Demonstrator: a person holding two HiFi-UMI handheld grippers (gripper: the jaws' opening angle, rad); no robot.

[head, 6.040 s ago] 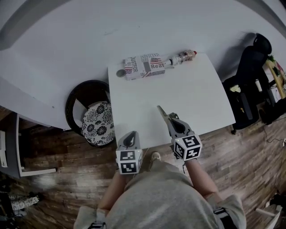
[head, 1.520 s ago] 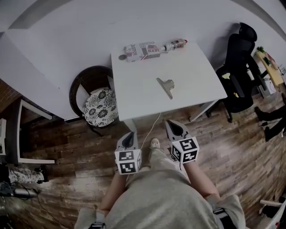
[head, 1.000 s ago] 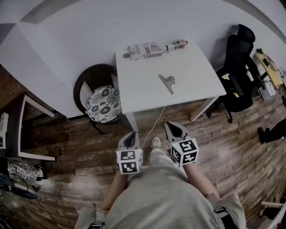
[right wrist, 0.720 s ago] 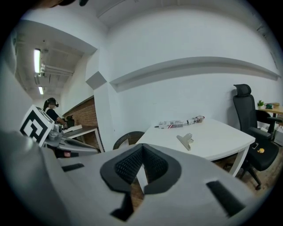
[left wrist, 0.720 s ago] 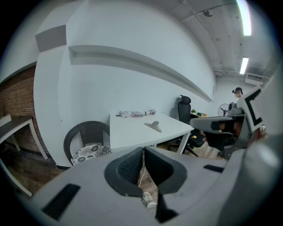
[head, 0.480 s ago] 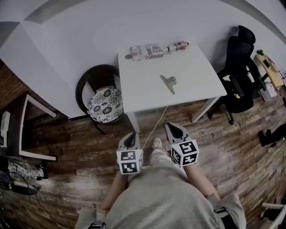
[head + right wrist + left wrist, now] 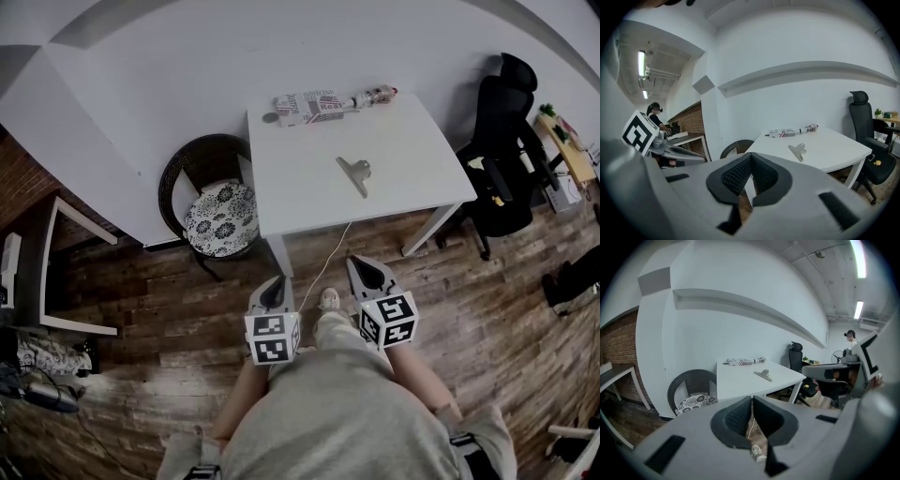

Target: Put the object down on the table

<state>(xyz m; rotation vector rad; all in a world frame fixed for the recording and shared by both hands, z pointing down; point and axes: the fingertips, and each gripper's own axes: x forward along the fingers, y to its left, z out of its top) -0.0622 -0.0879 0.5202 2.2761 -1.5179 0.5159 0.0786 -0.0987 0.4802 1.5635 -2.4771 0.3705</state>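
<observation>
The metal clip (image 7: 353, 173) lies on the white table (image 7: 309, 159), right of its middle, with nothing touching it. It also shows in the left gripper view, clip (image 7: 763, 375), and in the right gripper view, clip (image 7: 798, 151). Both grippers are held low in front of the person's body, over the wooden floor and well short of the table's near edge. My left gripper (image 7: 273, 282) is shut with nothing in it, its pads (image 7: 740, 416) meeting. My right gripper (image 7: 355, 262) is shut and empty too, pads (image 7: 764, 176) together.
A printed box (image 7: 307, 106) and a bottle (image 7: 370, 96) lie along the table's far edge by the wall. A wicker chair with a patterned cushion (image 7: 211, 214) stands left of the table, a black office chair (image 7: 506, 122) to its right. A cable (image 7: 323, 262) runs down across the floor.
Six seconds ago my right gripper held the clip over the table's near edge. Now the clip lies on the table and both grippers have drawn back off it; little has moved in the last second.
</observation>
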